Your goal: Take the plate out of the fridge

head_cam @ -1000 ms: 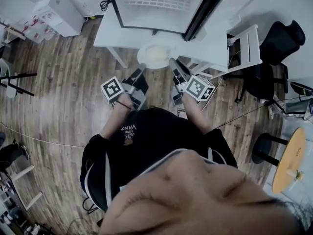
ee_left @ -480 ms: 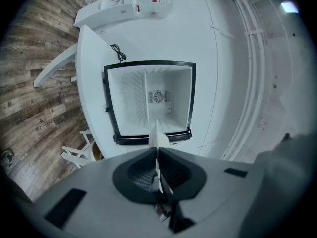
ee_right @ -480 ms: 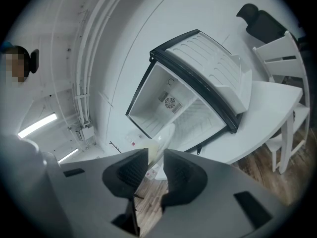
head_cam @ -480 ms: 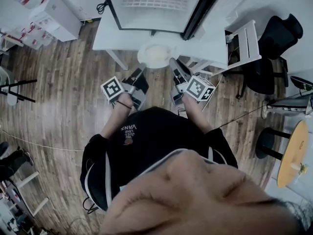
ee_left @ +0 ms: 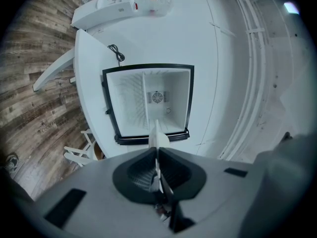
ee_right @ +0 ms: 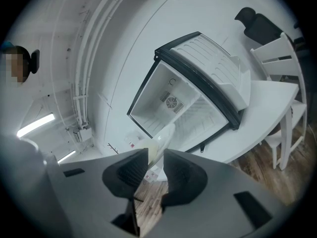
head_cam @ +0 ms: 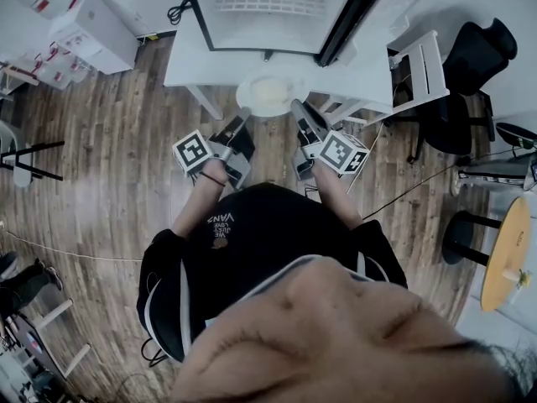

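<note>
My left tongs [ee_left: 157, 157] are pinched almost shut on the thin rim of the plate [head_cam: 267, 93]. My right tongs [ee_right: 155, 165] stand wider and seem clamped on the opposite rim. The plate sits at twelve o'clock from me, outside the open fridge [head_cam: 268, 7], by the near edge of the white tabletop [head_cam: 189, 57].

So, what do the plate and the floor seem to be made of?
The plate looks like ceramic or hard plastic: pale cream, smooth, with a thin rim. The look does not settle which. The floor looks like wood or wood-look laminate: matte brown, with plank seams and grain lines.
</note>
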Demonstrator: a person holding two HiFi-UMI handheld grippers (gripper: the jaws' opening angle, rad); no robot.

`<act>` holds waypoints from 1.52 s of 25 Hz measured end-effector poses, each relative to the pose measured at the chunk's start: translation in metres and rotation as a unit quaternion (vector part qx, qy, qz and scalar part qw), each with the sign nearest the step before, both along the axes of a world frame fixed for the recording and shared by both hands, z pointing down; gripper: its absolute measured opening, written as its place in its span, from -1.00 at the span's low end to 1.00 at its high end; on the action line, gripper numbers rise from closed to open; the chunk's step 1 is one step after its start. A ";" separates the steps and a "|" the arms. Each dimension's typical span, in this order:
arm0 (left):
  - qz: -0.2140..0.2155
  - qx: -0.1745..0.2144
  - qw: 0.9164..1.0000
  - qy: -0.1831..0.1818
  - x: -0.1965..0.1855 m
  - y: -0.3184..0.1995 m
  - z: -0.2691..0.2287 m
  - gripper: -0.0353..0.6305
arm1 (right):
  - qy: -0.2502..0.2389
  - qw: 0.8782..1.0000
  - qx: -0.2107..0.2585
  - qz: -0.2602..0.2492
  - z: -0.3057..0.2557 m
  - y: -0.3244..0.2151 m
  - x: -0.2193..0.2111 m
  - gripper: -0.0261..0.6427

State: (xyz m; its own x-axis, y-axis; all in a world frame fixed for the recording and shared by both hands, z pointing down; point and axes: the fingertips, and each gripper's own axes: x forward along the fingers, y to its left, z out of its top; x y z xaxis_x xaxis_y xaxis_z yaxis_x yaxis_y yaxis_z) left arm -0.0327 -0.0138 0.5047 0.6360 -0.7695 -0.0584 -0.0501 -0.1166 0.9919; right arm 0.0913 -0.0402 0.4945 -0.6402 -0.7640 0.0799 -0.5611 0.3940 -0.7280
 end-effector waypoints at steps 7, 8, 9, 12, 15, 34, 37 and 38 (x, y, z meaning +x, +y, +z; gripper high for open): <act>0.011 0.003 1.000 0.004 -0.010 0.007 -0.005 -0.80 | 0.003 1.000 0.003 0.009 -0.005 0.010 -0.010 -0.62; 0.013 0.003 1.000 0.004 -0.011 0.008 -0.005 -0.80 | 0.004 1.000 0.004 0.010 -0.005 0.011 -0.011 -0.62; 0.014 0.004 1.000 0.003 -0.013 0.009 -0.005 -0.80 | 0.004 1.000 0.004 0.012 -0.006 0.013 -0.012 -0.62; 0.018 0.004 1.000 0.003 -0.015 0.012 -0.004 -0.80 | 0.003 1.000 0.005 0.017 -0.006 0.018 -0.014 -0.62; 0.023 0.005 1.000 0.002 -0.018 0.015 -0.004 -0.80 | 0.002 1.000 0.006 0.021 -0.006 0.022 -0.018 -0.62; 0.040 0.007 0.999 0.007 -0.035 0.027 -0.004 -0.80 | 0.007 0.999 0.006 0.042 -0.005 0.040 -0.033 -0.62; 0.042 0.007 0.999 0.006 -0.038 0.029 -0.004 -0.80 | 0.006 0.999 0.004 0.044 -0.005 0.043 -0.036 -0.62; 0.042 0.007 0.999 0.006 -0.038 0.029 -0.004 -0.80 | 0.006 0.999 0.004 0.044 -0.005 0.043 -0.037 -0.62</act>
